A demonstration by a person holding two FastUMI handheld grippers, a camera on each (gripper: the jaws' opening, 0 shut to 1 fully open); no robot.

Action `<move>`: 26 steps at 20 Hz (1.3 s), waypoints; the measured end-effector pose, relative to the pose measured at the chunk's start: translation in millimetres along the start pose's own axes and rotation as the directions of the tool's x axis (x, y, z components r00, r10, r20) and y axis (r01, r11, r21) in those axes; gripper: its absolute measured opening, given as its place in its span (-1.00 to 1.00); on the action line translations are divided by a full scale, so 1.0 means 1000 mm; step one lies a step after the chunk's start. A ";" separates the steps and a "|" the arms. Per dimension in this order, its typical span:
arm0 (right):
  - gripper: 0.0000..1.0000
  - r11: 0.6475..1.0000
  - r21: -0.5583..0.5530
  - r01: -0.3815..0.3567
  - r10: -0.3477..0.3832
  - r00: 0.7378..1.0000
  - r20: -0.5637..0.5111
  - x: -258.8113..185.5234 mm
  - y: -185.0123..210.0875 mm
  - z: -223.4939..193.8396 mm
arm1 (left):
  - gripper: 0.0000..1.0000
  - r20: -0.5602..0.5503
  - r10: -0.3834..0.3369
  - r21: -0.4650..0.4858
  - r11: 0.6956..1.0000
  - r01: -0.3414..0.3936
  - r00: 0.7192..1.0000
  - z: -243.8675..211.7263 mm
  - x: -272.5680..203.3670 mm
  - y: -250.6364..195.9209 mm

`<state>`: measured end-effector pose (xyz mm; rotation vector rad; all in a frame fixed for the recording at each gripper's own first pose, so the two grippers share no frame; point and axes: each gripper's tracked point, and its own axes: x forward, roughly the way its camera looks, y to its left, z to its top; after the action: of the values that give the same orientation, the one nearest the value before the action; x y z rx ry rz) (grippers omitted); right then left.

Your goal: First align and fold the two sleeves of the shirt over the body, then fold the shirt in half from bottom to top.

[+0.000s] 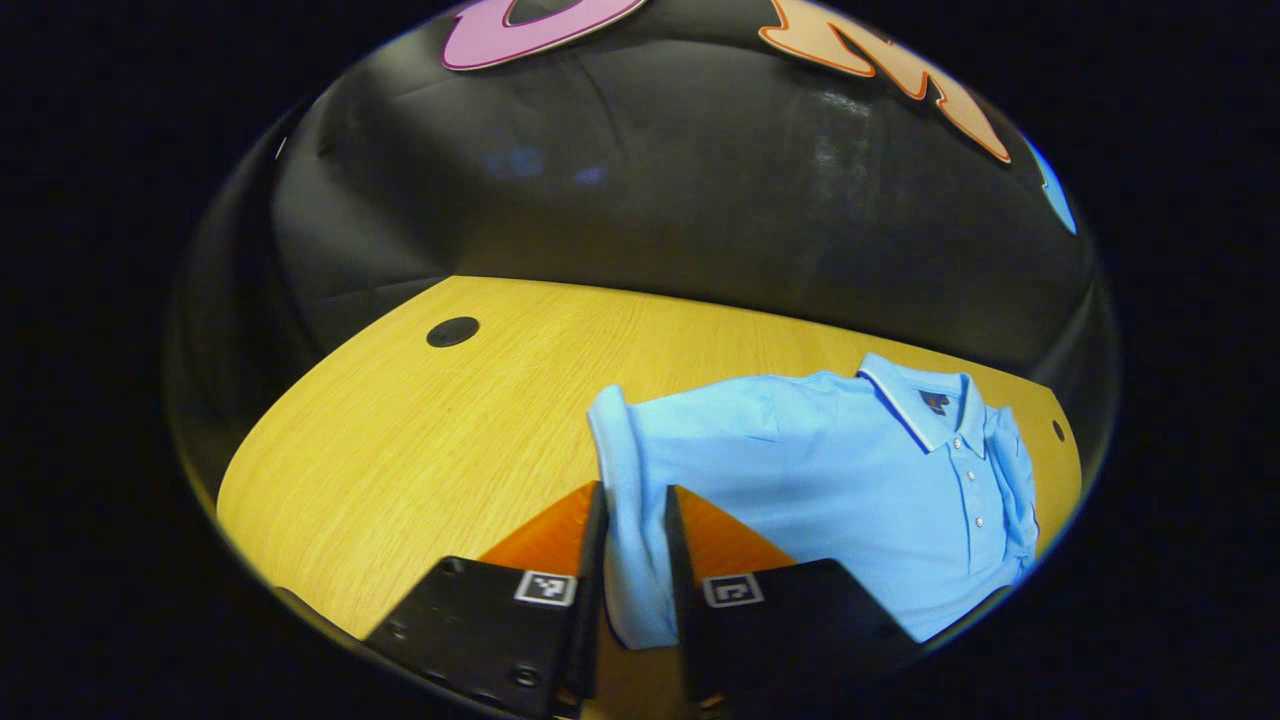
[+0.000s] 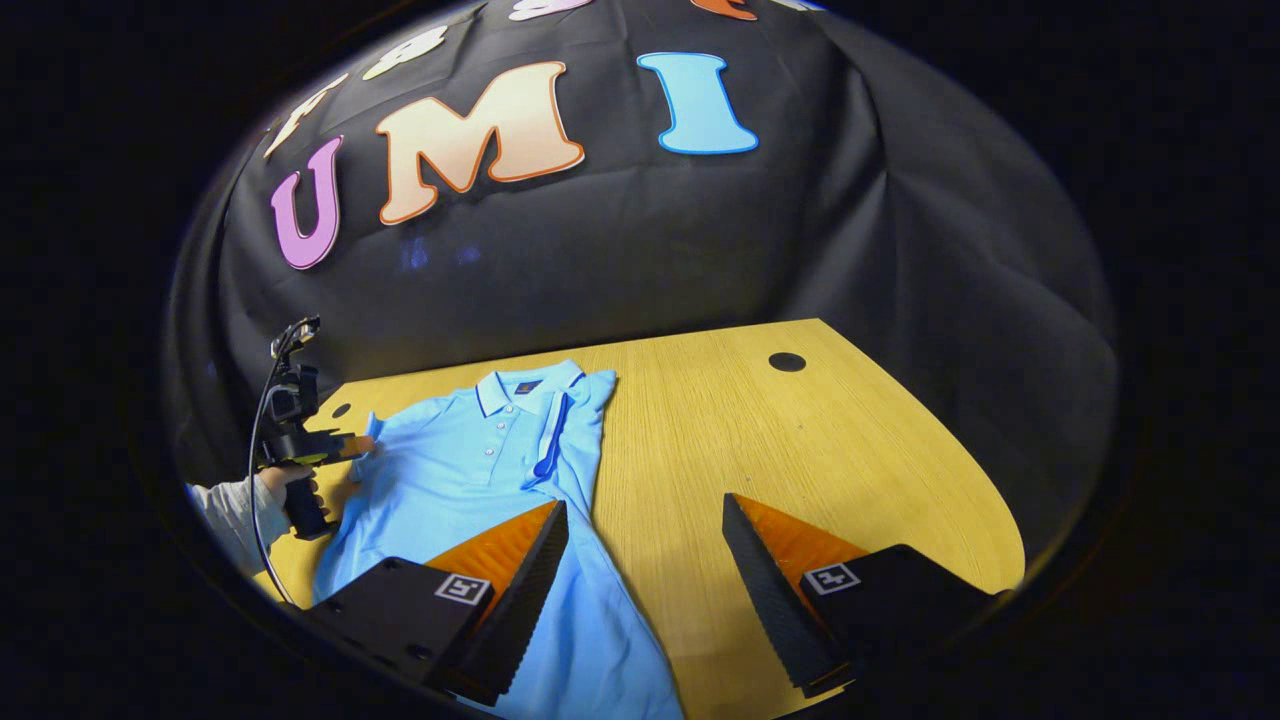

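Item under my hands: one light blue polo shirt (image 2: 470, 470), lying front-up on the yellow wood-grain surface (image 1: 420, 430), collar (image 1: 925, 405) toward the far edge by the black cloth wall (image 1: 650, 200). In the left gripper view my left claw (image 1: 636, 540) stands narrow, both fingers pressing a strip of the shirt's left sleeve (image 1: 625, 500), whose cuffed end rises just beyond the fingertips. In the right gripper view the right sleeve (image 2: 570, 420) is already laid over the body, its dark-trimmed cuff running beside the button placket (image 2: 495, 440). My right claw (image 2: 645, 555) is spread wide and holds nothing; its left finger (image 2: 520, 570) sits over the shirt's lower right part, while its right finger (image 2: 770, 580) is over bare surface. Other things: a round black grommet (image 1: 452, 331) in the surface, well left of the shirt in the left gripper view; a second black grommet (image 2: 787, 361) toward the far right; a small dark hole (image 2: 341, 410) near the shirt's left shoulder. The left claw, seen from afar (image 2: 345, 445), meets the shirt's left edge, gripped by a hand (image 2: 295, 490) in a pale sleeve (image 2: 225, 510), cable (image 2: 262, 420) looping above. Nothing lies across the shirt's body.
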<state>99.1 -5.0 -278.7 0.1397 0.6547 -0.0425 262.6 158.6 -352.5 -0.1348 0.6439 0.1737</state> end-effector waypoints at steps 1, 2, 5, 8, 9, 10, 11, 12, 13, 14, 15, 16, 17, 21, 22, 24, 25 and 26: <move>0.94 1.000 -0.002 -0.001 0.001 1.000 -0.001 0.000 0.001 -0.003 | -0.90 -0.001 0.006 0.007 1.000 -0.006 1.000 0.001 0.001 -0.002; 0.95 1.000 -0.007 -0.003 0.003 1.000 -0.003 -0.001 0.002 -0.004 | -0.95 0.001 0.016 0.014 1.000 -0.016 1.000 0.002 0.001 0.000; 0.95 1.000 -0.021 -0.009 0.009 1.000 -0.001 -0.005 0.003 -0.005 | -1.00 0.017 -0.016 0.016 1.000 0.016 1.000 0.012 -0.003 -0.015; 0.94 1.000 -0.022 -0.004 0.004 1.000 -0.001 -0.009 0.001 -0.006 | -1.00 0.018 -0.093 0.076 0.993 0.091 0.996 0.025 -0.018 -0.049; 0.94 1.000 -0.014 -0.005 0.005 1.000 0.002 -0.010 0.001 -0.006 | -1.00 0.035 -0.130 0.086 0.988 0.127 0.991 0.035 -0.023 -0.064; 0.84 1.000 -0.003 -0.007 0.007 1.000 0.002 -0.011 0.003 -0.006 | -1.00 0.048 -0.156 0.105 0.983 0.150 0.987 0.041 -0.027 -0.079; 0.94 1.000 0.005 -0.011 0.011 1.000 0.001 -0.011 0.004 -0.008 | -1.00 0.051 -0.182 0.131 0.976 0.174 0.982 0.045 -0.028 -0.093; 0.94 1.000 0.007 -0.010 0.010 1.000 -0.002 -0.011 0.005 -0.009 | -1.00 0.057 -0.201 0.154 0.970 0.190 0.978 0.048 -0.031 -0.106; 0.94 1.000 0.004 -0.006 0.006 1.000 0.004 -0.011 0.005 -0.010 | -1.00 0.054 -0.225 0.170 0.962 0.213 0.973 0.049 -0.032 -0.122; 0.95 1.000 -0.001 -0.003 0.003 1.000 0.020 -0.011 0.006 -0.007 | -1.00 0.048 -0.247 0.180 0.955 0.235 0.968 0.046 -0.032 -0.137; 0.95 1.000 -0.002 0.000 0.000 1.000 0.027 -0.011 0.006 -0.005 | -1.00 0.035 -0.268 0.184 0.949 0.258 0.963 0.042 -0.033 -0.151; 0.95 1.000 0.001 0.000 0.000 1.000 0.025 -0.011 0.007 -0.006 | -1.00 0.024 -0.282 0.182 0.945 0.273 0.959 0.037 -0.032 -0.162; 0.95 1.000 0.004 0.001 -0.001 1.000 0.025 -0.011 0.007 -0.008 | -1.00 0.014 -0.289 0.180 0.942 0.282 0.957 0.031 -0.032 -0.170; 0.95 1.000 0.015 0.007 -0.007 0.999 0.035 -0.010 0.007 -0.006 | -1.00 -0.001 -0.295 0.186 0.939 0.290 0.955 0.018 -0.030 -0.186; 0.95 1.000 0.023 0.003 -0.004 0.999 0.045 -0.009 0.009 -0.003 | -1.00 0.007 -0.317 0.186 0.932 0.310 0.948 0.018 -0.033 -0.190; 0.95 1.000 0.027 -0.002 0.000 0.997 0.071 -0.011 0.011 0.003 | -0.80 0.033 -0.370 0.169 0.918 0.360 0.928 0.018 -0.050 -0.199; 0.95 1.000 0.028 -0.014 0.012 0.996 0.084 -0.016 0.014 0.004 | -0.36 0.049 -0.381 0.172 0.914 0.368 0.923 0.020 -0.060 -0.199; 0.95 0.999 0.025 -0.038 0.036 0.994 0.104 -0.022 0.019 0.009 | 0.07 0.068 -0.383 0.177 0.914 0.366 0.921 0.023 -0.069 -0.195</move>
<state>88.4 12.4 -256.1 0.1750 0.5478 -0.0230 260.7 -36.1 -278.6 -0.0904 0.5169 -0.2425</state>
